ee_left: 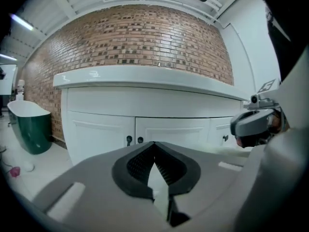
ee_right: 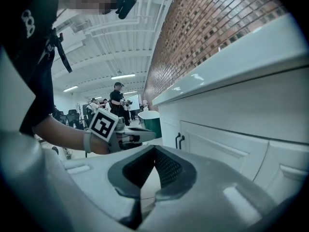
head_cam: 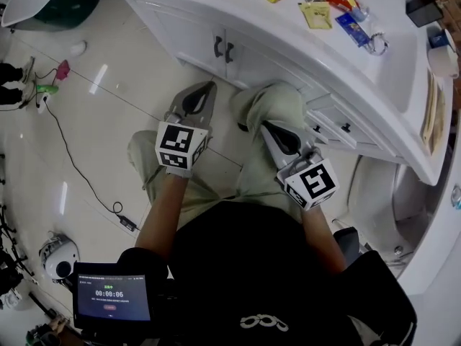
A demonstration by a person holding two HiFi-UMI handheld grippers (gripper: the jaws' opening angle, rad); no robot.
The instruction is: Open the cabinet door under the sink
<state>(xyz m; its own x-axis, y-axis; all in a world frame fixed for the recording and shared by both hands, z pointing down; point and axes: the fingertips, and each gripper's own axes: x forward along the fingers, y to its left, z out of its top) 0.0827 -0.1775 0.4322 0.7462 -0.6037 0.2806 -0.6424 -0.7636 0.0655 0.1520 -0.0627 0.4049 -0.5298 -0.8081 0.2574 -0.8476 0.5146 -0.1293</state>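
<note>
Closest to the head camera is the person's black top point(head_cam: 266, 280), with a small screen point(head_cam: 114, 298) showing a timer at the lower left. Both forearms reach forward over knees in pale trousers point(head_cam: 270, 103).

The left hand-held gripper point(head_cam: 207, 90) points up towards the white cabinet. In its own view point(ee_left: 154, 146) the 2 dark pads meet at their tips, clenched with nothing between them. The right hand-held gripper point(head_cam: 268, 128) lies just beside the right knee. Its own view point(ee_right: 154, 149) shows it clenched too, tips together and empty. Each carries a cube with square markers.

The cabinet doors point(head_cam: 248, 62) sit under the curved white bench point(head_cam: 288, 42), a pair side by side, both flush and shut. Their 2 black handles point(head_cam: 224, 49) stand upright on either side of the centre seam. In the left gripper view the doors point(ee_left: 101, 134) and handles point(ee_left: 134, 140) lie straight ahead beyond the jaw tips. In the right gripper view the handles point(ee_right: 179, 140) sit to the right of the jaws. Neither gripper touches a door or handle.

Right of the doors are drawers point(head_cam: 338, 125) with small dark knobs. Packets point(head_cam: 315, 14) in yellow, red and blue lie on the bench top. A dark green tub point(ee_left: 26, 124) with a white rim stands to the left of the cabinet, against a brick wall point(ee_left: 135, 37). A black cable point(head_cam: 72, 157) trails over the glossy tiled floor point(head_cam: 108, 71). People point(ee_right: 117, 98) stand in the far background of the right gripper view.
</note>
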